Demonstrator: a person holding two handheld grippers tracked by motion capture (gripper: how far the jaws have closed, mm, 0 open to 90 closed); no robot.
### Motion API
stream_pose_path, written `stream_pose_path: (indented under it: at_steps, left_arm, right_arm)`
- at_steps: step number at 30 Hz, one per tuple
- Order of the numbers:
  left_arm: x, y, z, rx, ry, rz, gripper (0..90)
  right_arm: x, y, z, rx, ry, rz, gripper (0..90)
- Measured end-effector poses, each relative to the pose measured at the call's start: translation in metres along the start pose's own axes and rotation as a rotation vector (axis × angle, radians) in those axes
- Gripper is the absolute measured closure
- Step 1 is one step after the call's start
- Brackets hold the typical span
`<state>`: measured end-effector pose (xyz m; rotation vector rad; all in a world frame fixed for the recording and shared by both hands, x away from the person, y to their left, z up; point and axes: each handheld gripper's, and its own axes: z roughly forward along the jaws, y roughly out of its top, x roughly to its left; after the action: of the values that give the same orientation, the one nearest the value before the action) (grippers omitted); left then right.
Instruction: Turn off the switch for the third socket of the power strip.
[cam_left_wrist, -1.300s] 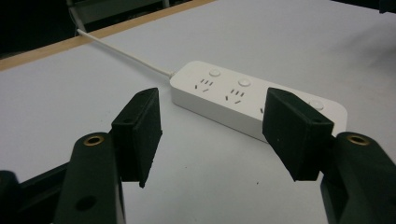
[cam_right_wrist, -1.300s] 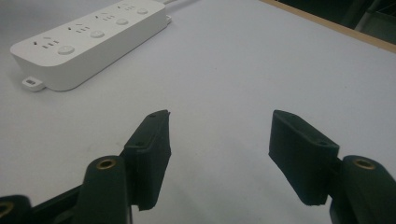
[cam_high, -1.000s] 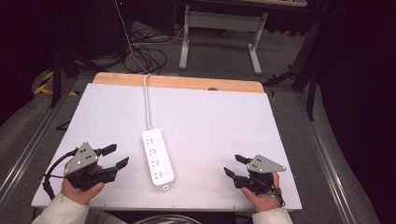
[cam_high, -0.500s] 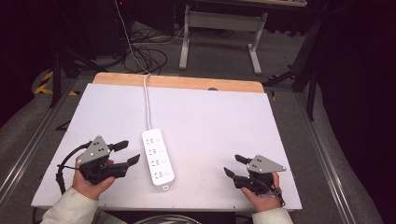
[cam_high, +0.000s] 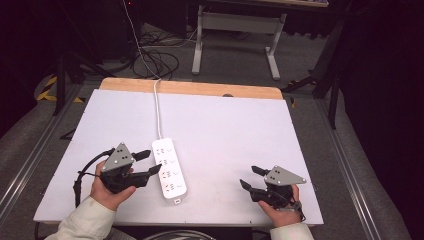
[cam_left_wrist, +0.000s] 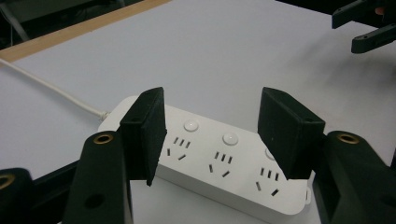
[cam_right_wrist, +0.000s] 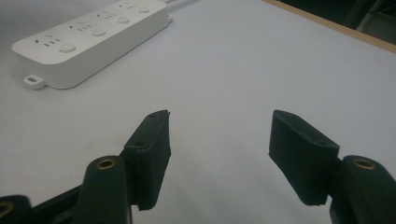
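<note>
At about seven o'clock on the white desk (cam_high: 225, 125), the left gripper (cam_high: 149, 164) hangs with its two black jaws spread wide and nothing between them, pointed toward three o'clock at the white three-outlet plastic power strip (cam_high: 169, 169) lying just beside its tips. From the left gripper view the jaws frame the strip's long body, one over the cord end and the other over the far end, but they stand above and before it rather than on its sides, so I judge the grasp to be lined up and not yet made; closing on the strip and whatever comes after are all left to do. The strip lies flat near the desk's six o'clock edge, running lengthwise from twelve to six, its white cord (cam_high: 157, 107) leading off toward twelve o'clock over the bare wooden strip (cam_high: 190, 88) at the far edge. At about five o'clock the right gripper (cam_high: 251, 177) rests well apart from the strip, its jaws likewise wide open and empty, aimed toward nine o'clock. Nothing lies between either gripper and the strip. Beyond the desk, tangled dark cables (cam_high: 157, 57) and a grey metal table frame (cam_high: 235, 30) stand on the floor, clear of the work.
</note>
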<state>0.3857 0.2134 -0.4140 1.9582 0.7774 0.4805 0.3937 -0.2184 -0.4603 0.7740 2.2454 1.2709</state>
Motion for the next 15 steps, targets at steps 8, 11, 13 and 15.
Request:
stream_pose_path:
  at_steps: [8,11,13,15]
  left_arm:
    - [-0.003,0.002,0.012,0.027,-0.002,0.009,42.8]
    - [-0.003,0.002,0.016,0.037,-0.008,0.007,43.1]
    - [-0.004,0.002,0.018,0.041,-0.011,0.007,43.5]
    - [-0.005,0.002,0.019,0.041,-0.014,0.006,46.8]
  right_arm:
    - [0.0,0.0,0.0,0.001,0.001,-0.001,39.1]
    - [0.0,0.0,0.0,0.004,0.003,0.002,39.1]
    - [0.0,-0.001,0.0,0.005,0.003,0.002,39.1]
    - [0.0,-0.001,0.0,0.004,0.004,0.003,39.1]
